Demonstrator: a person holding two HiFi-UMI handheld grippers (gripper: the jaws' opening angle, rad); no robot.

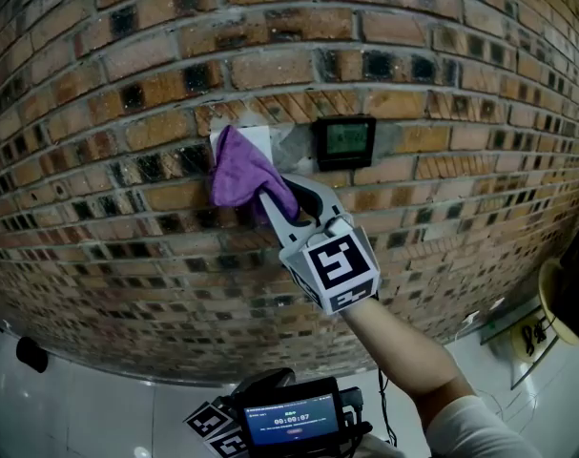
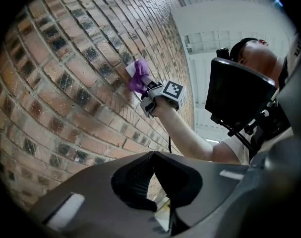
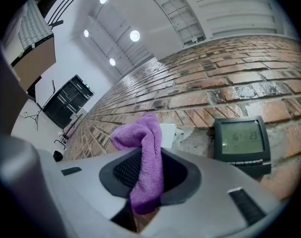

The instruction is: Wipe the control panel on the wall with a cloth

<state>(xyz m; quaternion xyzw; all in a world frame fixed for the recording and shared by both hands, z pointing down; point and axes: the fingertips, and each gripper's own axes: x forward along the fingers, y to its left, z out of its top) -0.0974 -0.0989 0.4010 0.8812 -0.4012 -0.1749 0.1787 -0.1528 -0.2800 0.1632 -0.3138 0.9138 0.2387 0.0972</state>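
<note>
Our right tool (image 1: pixel 281 203) is raised against the brick wall (image 1: pixel 127 93), its jaws closed tight on a purple cloth (image 1: pixel 239 172). In the right gripper view the cloth (image 3: pixel 143 138) runs down between the two dark pads of that tool (image 3: pixel 150 177), with a rumpled bunch standing out past the tips and a short end hanging below them.

In the head view the bunched end lies on the wall over the left part of a white plate (image 1: pixel 256 136), so that only the plate's upper right corner shows. The control panel (image 1: pixel 343 141), a small dark box with a pale green display, is mounted just to the right of that plate. There is a patch of grey mortar between the two. The cloth does not touch the panel. The right gripper view agrees: the panel (image 3: pixel 241 140) sits to the right of the cloth, and the white plate (image 3: pixel 168 134) peeks out just behind the cloth.

The marker cube (image 1: pixel 332 260) rides behind the jaws, and our bare forearm (image 1: pixel 403 351) runs down from it to the lower right.

Our left tool (image 2: pixel 152 170) is held low and away from the wall, with its pads meeting at the tips and nothing between them. A small lit screen (image 1: pixel 291 425) shows near it at the bottom of the head view.
</note>
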